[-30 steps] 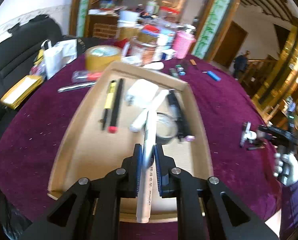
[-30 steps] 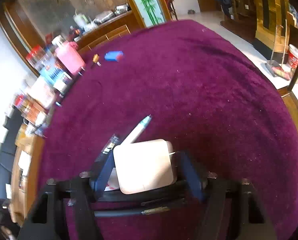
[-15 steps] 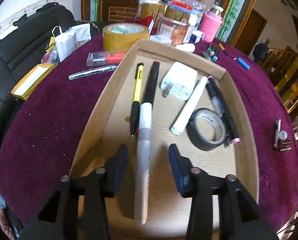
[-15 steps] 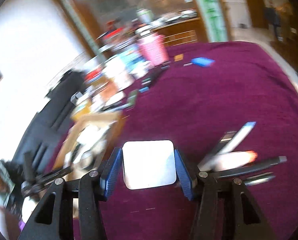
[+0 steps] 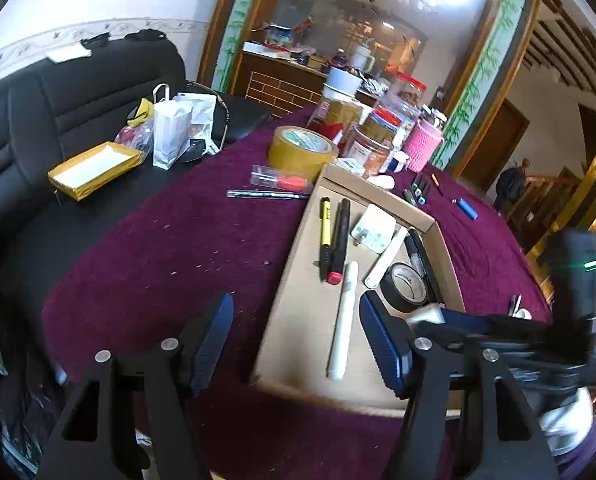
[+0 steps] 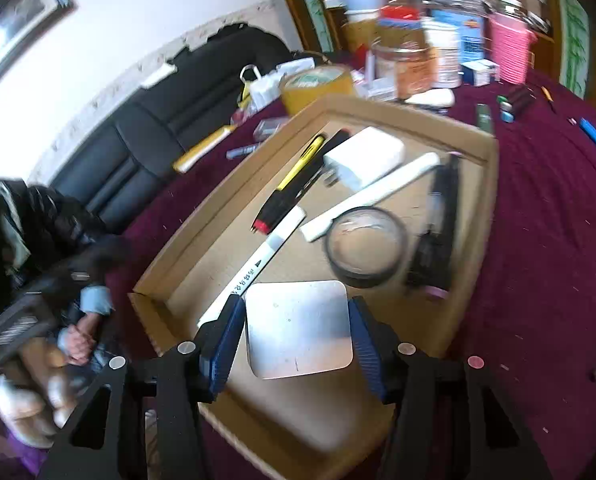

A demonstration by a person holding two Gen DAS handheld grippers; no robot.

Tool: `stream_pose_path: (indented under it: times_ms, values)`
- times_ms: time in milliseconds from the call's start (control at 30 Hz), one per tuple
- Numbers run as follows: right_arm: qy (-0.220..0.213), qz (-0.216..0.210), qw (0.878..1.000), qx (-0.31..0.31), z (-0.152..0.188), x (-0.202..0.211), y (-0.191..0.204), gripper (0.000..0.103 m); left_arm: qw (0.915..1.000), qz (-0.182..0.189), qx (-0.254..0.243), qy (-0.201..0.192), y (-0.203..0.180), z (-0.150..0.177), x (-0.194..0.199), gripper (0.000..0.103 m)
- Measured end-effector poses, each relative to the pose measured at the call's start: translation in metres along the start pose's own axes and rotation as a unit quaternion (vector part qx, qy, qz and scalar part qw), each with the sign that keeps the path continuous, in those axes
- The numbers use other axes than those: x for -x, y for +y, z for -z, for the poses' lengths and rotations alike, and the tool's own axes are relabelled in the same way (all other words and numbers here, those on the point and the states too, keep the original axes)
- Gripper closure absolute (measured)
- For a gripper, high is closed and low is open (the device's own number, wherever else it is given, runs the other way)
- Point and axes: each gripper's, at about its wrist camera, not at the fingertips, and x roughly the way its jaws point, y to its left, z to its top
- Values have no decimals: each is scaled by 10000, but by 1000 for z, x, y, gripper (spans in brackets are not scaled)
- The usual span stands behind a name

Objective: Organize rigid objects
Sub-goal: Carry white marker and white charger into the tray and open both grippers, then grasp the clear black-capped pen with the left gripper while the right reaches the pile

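Observation:
My left gripper [image 5: 296, 308] hangs over the cardboard tray's [image 5: 377, 194] near left edge. Its jaws are opening and nothing is between them. The white marker [image 5: 343, 320] lies loose in the tray just ahead, beside a yellow pen [image 5: 325, 228] and a black tape roll [image 5: 405, 288]. My right gripper [image 6: 298, 332] is shut on a pale square block [image 6: 298, 328] with rounded corners, held above the near end of the tray [image 6: 491, 200]. Below it lie the white marker [image 6: 266, 256], the tape roll [image 6: 365, 244] and a white charger [image 6: 363, 156]. The right gripper [image 5: 437, 316] also shows in the left wrist view.
A yellow tape roll [image 5: 301, 148], jars and a pink cup [image 5: 421, 148] crowd the table's far side. A blue lighter [image 5: 467, 208] and small pens lie on the purple cloth [image 6: 557, 240] to the right. A black sofa [image 5: 58, 100] stands on the left.
My left gripper let go of the white marker in the tray, opened wide and drew back to the left. My right gripper carried the square block from the cloth to over the tray.

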Motion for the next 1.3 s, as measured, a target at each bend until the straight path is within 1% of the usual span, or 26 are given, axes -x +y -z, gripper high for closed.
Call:
stream_pose_path:
  times_ms: [100, 200, 267, 333, 400, 467, 533, 567, 600, 633, 667, 700, 767, 800, 867, 900, 967, 1000, 1033, 1067, 1133, 1167, 1200, 1233, 1267, 1300]
  values:
    - [43, -7, 10000, -9, 1, -11, 4, 43, 9999, 42, 124, -58, 9, 1, 5, 28]
    - [-69, -152, 9998, -146, -2, -1, -1, 36, 9996, 131, 228, -112, 13, 1, 8, 26]
    - [-315, -66, 9993, -197, 1, 21, -9, 35, 9994, 206, 262, -120, 12, 1, 9, 25]
    - [-567, 69, 9979, -305, 3, 42, -20, 26, 9989, 376, 249, -140, 5, 1, 10, 25]
    - [-801, 246, 9951, -530, 10, 66, -43, 25, 9985, 507, 142, -145, -4, 2, 10, 25]
    - [-979, 467, 9904, -862, 21, 91, -76, 25, 9980, 616, -42, -146, -20, 4, 10, 25]
    - [-1127, 767, 9828, -1246, 36, 113, -114, 25, 9971, 717, -186, -154, -34, 6, 10, 25]
    - [-1191, 996, 9763, -1508, 44, 126, -141, 25, 9963, 797, -265, -181, -43, 8, 11, 25]
    - [-1220, 1135, 9716, -1681, 50, 135, -157, 25, 9956, 860, -323, -204, -51, 10, 12, 25]
    - [-1286, 1352, 9617, -2006, 60, 150, -185, 25, 9947, 923, -393, -211, -58, 12, 12, 25]
    - [-1314, 1464, 9556, -2192, 65, 158, -201, 25, 9938, 987, -470, -199, -67, 14, 12, 25]
    - [-1292, 1638, 9473, -2431, 71, 168, -225, 25, 9929, 1048, -540, -173, -75, 16, 11, 25]
    - [-1184, 1908, 9361, -2706, 76, 177, -255, 25, 9904, 1202, -678, -83, -92, 19, 8, 25]
    - [-1162, 1984, 9315, -2818, 77, 180, -269, 25, 9894, 1252, -729, -52, -98, 21, 8, 25]
    - [-1095, 1955, 9271, -3004, 77, 180, -292, 25, 9863, 1377, -911, 28, -116, 26, 7, 25]
    - [-998, 1979, 9251, -3082, 74, 175, -301, 28, 9850, 1417, -988, 54, -123, 28, 7, 25]
    - [-817, 2149, 9225, -3101, 68, 164, -311, 42, 9815, 1503, -1183, 104, -139, 33, 8, 25]
    - [-682, 2217, 9229, -3074, 66, 156, -315, 53, 9802, 1529, -1250, 124, -145, 34, 8, 25]
    - [-473, 2220, 9244, -3064, 62, 143, -318, 57, 9793, 1551, -1291, 139, -148, 37, 10, 25]
    - [-374, 2172, 9250, -3096, 62, 139, -320, 56, 9778, 1594, -1350, 159, -153, 38, 11, 25]
    - [-413, 2281, 9243, -3032, 55, 131, -315, 57, 9764, 1604, -1434, 176, -159, 40, 11, 25]
    - [-392, 2172, 9269, -3036, 52, 127, -313, 58, 9762, 1597, -1455, 188, -160, 41, 11, 25]
    - [-428, 2176, 9273, -3015, 49, 125, -310, 64, 9760, 1599, -1467, 205, -161, 42, 11, 25]
    - [-442, 2100, 9308, -2959, 46, 120, -305, 76, 9757, 1609, -1470, 231, -163, 43, 10, 25]
    - [-477, 2071, 9331, -2902, 46, 119, -301, 83, 9752, 1629, -1476, 267, -165, 44, 9, 25]
    - [-480, 2102, 9365, -2766, 42, 117, -294, 85, 9747, 1644, -1485, 295, -167, 44, 8, 25]
